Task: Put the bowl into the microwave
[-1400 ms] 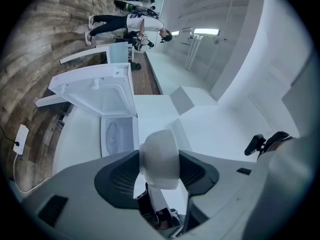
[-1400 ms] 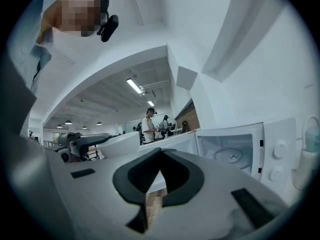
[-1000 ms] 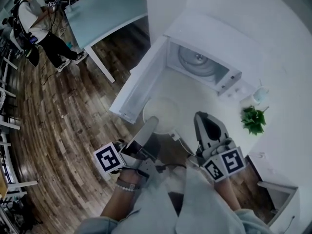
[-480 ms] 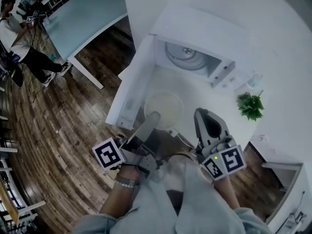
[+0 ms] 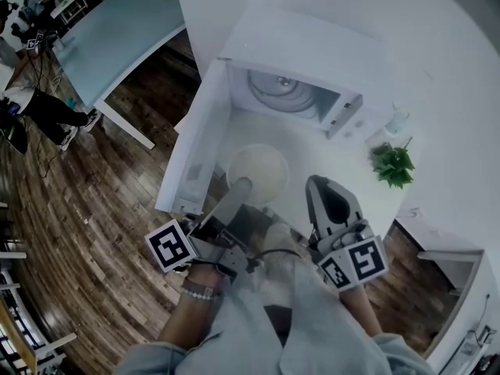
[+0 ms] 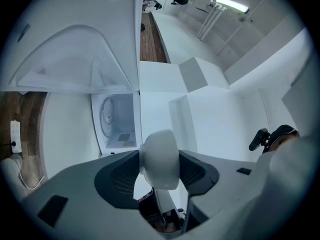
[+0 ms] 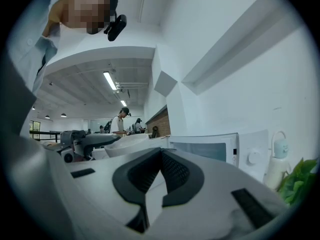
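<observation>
The person's grey two-jaw left gripper (image 5: 241,187) reaches forward, its jaws spread wide and clamped on the rim of a round white bowl (image 6: 160,156). Its bare wrist (image 5: 201,294) wears a beaded bracelet. Alongside, the matching right gripper (image 5: 322,184) points ahead, jaws pressed together and empty.

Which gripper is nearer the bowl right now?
Left. The left gripper grips the bowl by its rim, in front of the open microwave. The right gripper, shut and empty, is off to the bowl's right, not touching it.
</observation>
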`<state>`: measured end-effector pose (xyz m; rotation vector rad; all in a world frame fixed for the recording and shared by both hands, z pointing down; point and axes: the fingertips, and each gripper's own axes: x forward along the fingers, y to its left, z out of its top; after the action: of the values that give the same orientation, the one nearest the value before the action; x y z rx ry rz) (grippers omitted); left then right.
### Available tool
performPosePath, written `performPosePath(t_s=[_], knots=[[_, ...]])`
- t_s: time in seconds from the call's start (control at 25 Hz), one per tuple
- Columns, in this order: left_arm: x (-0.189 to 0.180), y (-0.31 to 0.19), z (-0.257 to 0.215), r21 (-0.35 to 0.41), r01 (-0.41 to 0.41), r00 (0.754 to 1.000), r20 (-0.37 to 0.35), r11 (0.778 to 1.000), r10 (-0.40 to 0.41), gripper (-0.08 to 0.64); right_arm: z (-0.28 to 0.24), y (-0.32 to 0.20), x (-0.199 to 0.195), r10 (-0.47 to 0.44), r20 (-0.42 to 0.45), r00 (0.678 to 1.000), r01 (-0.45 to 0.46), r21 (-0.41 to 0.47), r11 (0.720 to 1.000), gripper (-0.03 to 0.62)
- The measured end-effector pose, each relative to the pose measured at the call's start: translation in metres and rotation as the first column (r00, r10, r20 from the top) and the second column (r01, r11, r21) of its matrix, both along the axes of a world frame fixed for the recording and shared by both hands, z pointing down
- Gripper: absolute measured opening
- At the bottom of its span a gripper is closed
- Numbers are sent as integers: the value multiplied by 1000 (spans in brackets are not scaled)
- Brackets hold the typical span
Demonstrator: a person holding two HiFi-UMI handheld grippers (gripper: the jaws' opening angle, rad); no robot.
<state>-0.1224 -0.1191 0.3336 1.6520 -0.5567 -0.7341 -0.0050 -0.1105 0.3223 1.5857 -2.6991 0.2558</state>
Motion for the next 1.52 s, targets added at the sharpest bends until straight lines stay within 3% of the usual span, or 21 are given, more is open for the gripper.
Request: performPosePath(t_s=[0.24, 0.32, 0.6, 0.76, 0.96, 1.52], knots=[[12, -17, 1, -4, 3, 1000, -1, 1000, -3, 218, -8, -11, 1, -37, -17, 999, 38, 49, 998, 6], [14, -23, 1, -8, 6, 1000, -4, 1000, -6, 218, -12, -14, -3, -62, -48, 997, 66, 77, 995, 79], [25, -41, 3, -18, 12, 1000, -10, 1000, -12, 218, -3, -20, -20, -199, -169, 965, 217, 98, 971, 244], [27, -48, 4, -19, 16, 1000, -8, 1000, -16, 218, 8, -26, -30, -257, -211, 943, 277, 74, 958, 292], [30, -56, 5, -24, 22, 1000, -4, 999, -22, 218, 21, -37, -42, -294, -247, 923, 312, 38, 949, 319], [51, -73, 18, -48, 5, 1000, 16, 999, -4, 218, 37, -63, -28, -281, -244, 928, 287, -13, 958, 305]])
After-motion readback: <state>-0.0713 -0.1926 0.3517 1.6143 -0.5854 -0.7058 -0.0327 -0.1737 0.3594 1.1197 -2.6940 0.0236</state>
